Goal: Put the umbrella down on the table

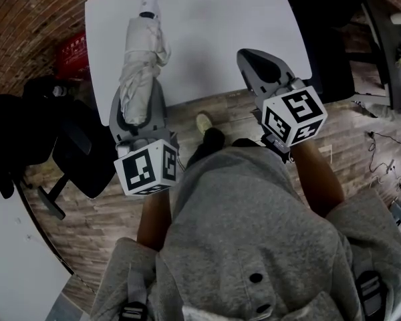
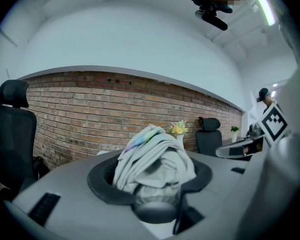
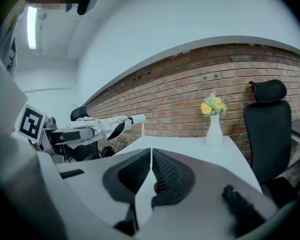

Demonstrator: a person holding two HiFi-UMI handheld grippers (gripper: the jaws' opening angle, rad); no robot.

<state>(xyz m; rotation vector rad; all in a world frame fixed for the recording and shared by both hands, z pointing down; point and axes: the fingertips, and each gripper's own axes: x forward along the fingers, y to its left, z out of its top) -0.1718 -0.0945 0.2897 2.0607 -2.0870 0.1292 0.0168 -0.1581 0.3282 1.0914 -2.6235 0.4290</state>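
Note:
A folded cream umbrella [image 1: 144, 45] lies lengthwise in my left gripper [image 1: 139, 95], which is shut on its handle end. Its tip reaches out above the white table [image 1: 214, 25], past the near edge. In the left gripper view the bunched fabric of the umbrella [image 2: 152, 166] fills the space between the jaws. My right gripper [image 1: 254, 62] hovers at the table's near edge to the right, shut and holding nothing. In the right gripper view its pads [image 3: 162, 171] meet in a thin line, and the umbrella [image 3: 110, 125] shows to the left, level above the table [image 3: 190, 149].
A white vase of yellow flowers [image 3: 213, 121] stands at the table's far side by a brick wall. A black office chair [image 3: 267, 124] is to the right of it. Another black chair [image 1: 73, 146] and a red object [image 1: 73, 55] sit on the floor to the left.

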